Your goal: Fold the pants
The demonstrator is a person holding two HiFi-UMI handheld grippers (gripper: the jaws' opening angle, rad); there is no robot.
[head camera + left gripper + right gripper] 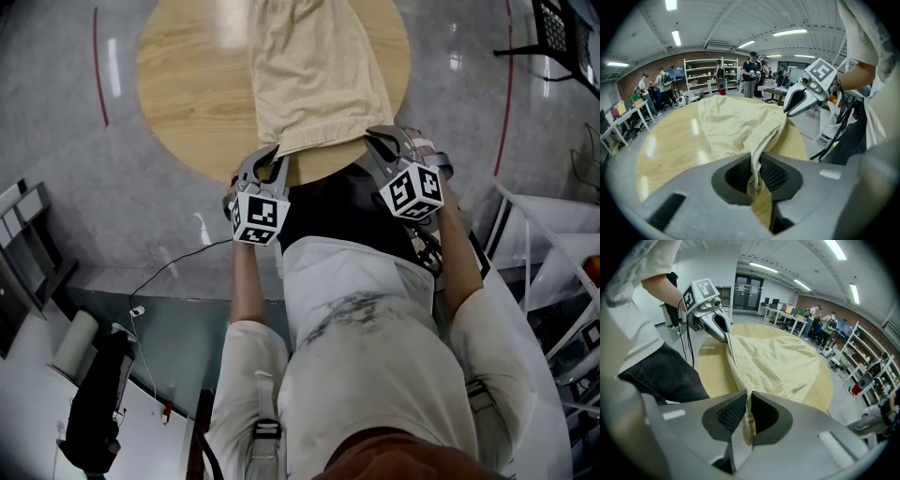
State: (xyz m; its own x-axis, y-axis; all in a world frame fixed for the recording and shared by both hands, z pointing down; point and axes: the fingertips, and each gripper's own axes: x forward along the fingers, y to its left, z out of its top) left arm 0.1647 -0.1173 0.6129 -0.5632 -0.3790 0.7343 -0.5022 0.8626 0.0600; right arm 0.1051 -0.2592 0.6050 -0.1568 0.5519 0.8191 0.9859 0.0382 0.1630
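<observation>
In your head view, the pale yellow waffle-weave cloth pants (314, 75) lie flat on the round wooden bench (187, 84), reaching its near edge. In your left gripper view, the left tongs (757, 161) pinch one near corner. In your right gripper view, the right tongs (746, 411) clamp the other.

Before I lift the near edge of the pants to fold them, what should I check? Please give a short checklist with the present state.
1. The left tongs are shut on the near edge of the pants: ok.
2. The right tongs are shut on the same edge: ok.
3. One grip sits at each near corner: ok.
4. Both cloth layers are caught in each grip: cannot tell.
5. The far end of the pants rests on the table: ok.
</observation>
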